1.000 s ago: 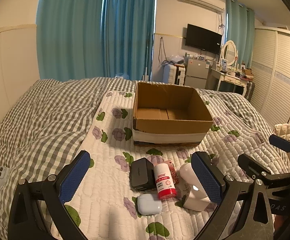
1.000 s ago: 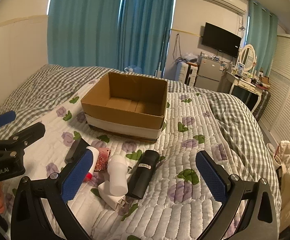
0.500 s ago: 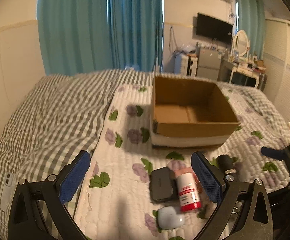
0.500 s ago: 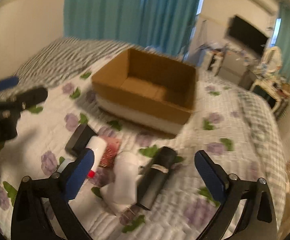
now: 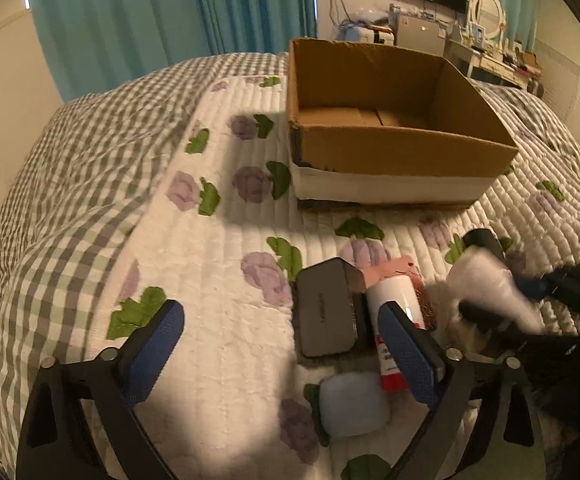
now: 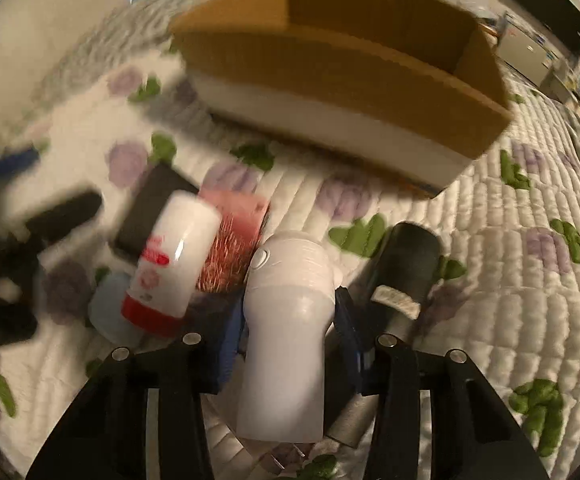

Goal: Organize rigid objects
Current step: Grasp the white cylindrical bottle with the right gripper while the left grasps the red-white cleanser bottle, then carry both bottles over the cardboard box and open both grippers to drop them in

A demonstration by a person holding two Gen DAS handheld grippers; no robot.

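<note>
An open cardboard box stands on the quilted bed; it also shows in the right wrist view. In front of it lie a black case, a red-and-white bottle, a pale blue pod case, a pink card and a black cylinder. My right gripper is shut on a white handheld device, seen blurred in the left wrist view. My left gripper is open above the quilt, left of the pile.
A grey checked blanket covers the bed's left side. Teal curtains hang behind, and a desk with clutter stands at the far right.
My right gripper has dropped down to the pile and closed around the white device. My left gripper has moved lower and closer to the objects, still open.
</note>
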